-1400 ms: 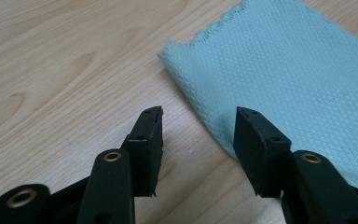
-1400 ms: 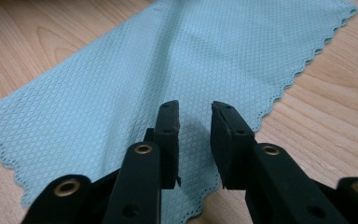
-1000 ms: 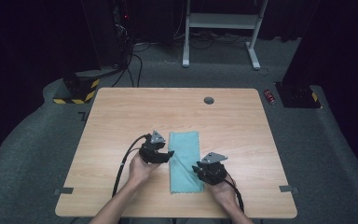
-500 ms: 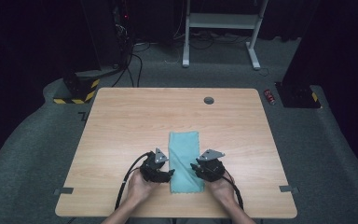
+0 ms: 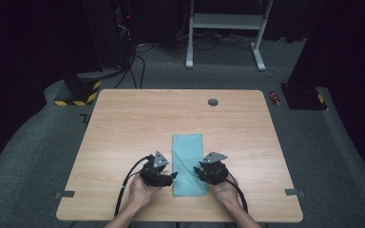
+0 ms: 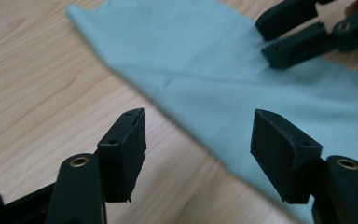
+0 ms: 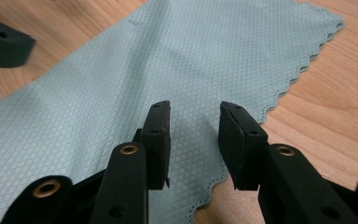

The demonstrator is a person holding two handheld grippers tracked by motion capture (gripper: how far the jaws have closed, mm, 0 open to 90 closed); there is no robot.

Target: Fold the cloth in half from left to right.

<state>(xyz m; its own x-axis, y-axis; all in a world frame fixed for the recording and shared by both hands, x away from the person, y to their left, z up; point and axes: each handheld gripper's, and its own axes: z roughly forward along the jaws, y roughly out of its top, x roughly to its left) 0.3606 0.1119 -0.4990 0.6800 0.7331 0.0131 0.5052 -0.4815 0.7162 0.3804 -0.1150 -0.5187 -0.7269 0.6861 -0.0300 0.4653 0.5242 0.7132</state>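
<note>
The cloth point(image 5: 188, 164) lies flat on the desk point(image 5: 123, 123), near its front edge. The left claw point(image 5: 169, 176) is released, jaws wide, at the cloth's left edge. The right claw point(image 5: 201, 172) is released, jaws narrowly parted over the right edge.
</note>
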